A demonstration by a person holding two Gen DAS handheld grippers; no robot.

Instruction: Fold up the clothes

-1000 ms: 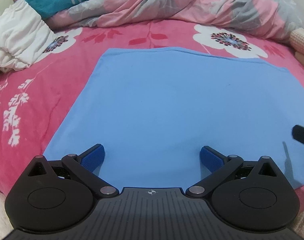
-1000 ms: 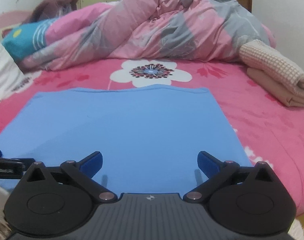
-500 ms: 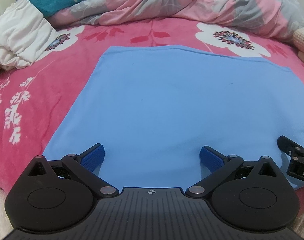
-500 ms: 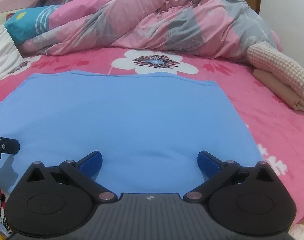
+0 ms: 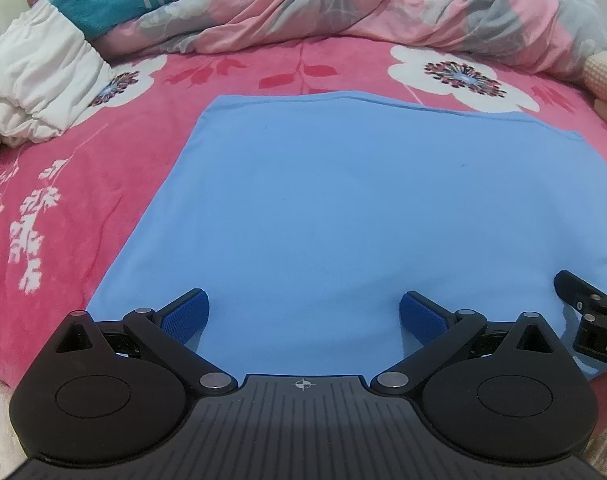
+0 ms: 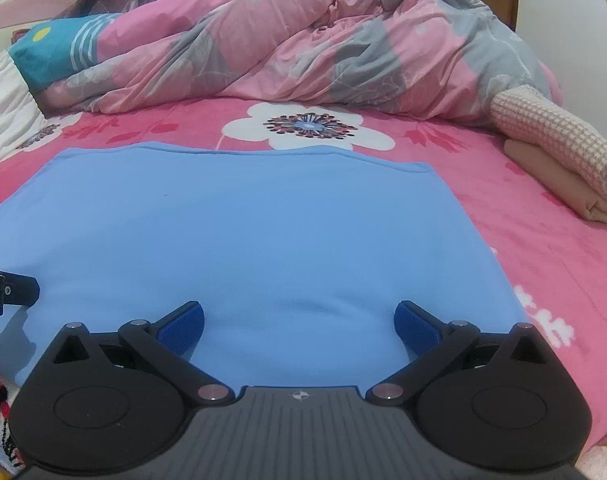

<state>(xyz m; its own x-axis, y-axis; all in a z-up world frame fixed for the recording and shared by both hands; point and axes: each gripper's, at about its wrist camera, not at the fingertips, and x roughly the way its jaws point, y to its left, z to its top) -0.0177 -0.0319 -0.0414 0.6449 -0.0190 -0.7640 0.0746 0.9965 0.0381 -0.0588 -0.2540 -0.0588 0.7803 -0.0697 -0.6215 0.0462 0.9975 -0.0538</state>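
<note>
A blue garment is lying flat on the pink floral bed. The left tool and right tool are both gaping wide at its near edge, grasping nothing.

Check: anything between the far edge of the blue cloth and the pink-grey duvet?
Only bare pink floral bedsheet between blue cloth and duvet; right wrist view shows it.

White letters "DA" on the right gripper (cut off at the frame edge)
</note>
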